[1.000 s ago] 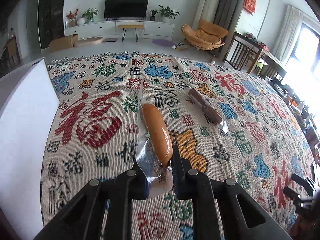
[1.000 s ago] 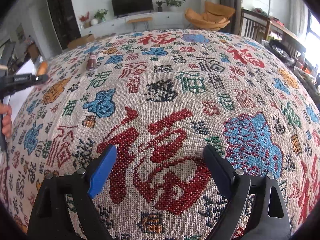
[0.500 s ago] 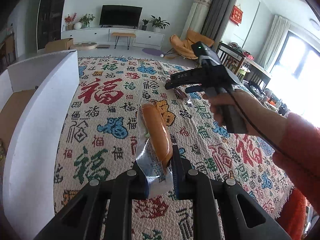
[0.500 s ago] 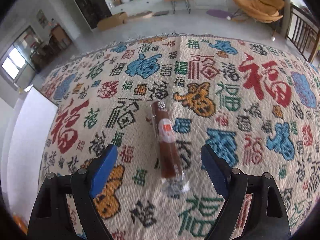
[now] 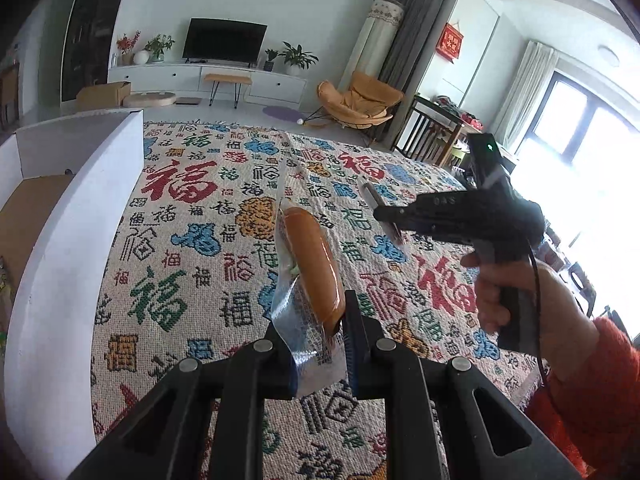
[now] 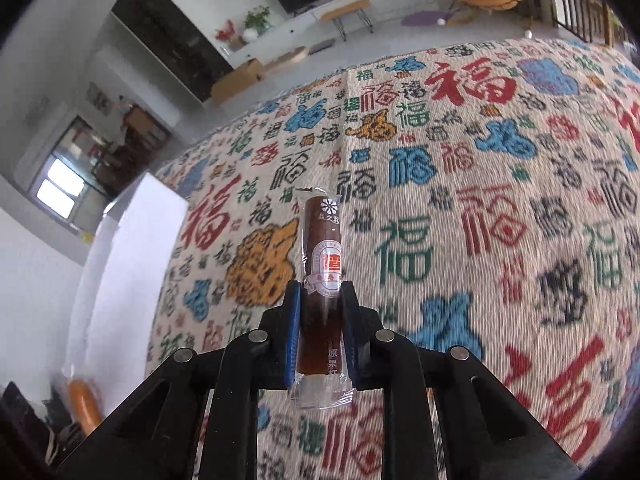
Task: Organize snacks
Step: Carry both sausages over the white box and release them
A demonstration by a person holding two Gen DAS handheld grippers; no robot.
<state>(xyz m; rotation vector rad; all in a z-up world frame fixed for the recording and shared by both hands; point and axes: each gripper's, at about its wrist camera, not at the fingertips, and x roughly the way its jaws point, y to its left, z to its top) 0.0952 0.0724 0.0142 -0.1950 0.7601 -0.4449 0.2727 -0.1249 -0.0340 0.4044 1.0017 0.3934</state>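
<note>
The left tongs (image 5: 316, 334) pinched the near end of an orange sausage (image 5: 312, 264) in clear wrap, held above the patterned cloth (image 5: 192, 280). The right tongs (image 6: 320, 320) had just been closing and now gripped a brown snack stick (image 6: 322, 256) in clear wrap, lifted over the same cloth. Beside the cloth stood a white box (image 5: 60, 264), its flap upright. Farther off sat a television (image 5: 224, 42).

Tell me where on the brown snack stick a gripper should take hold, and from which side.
Grip the brown snack stick across its narrow width on the firm body just above the crimped clear end, coming in along its length from that end. It is long, thin and rigid, so pads close flat on its sides. The right gripper is shut on it exactly this way.
</note>
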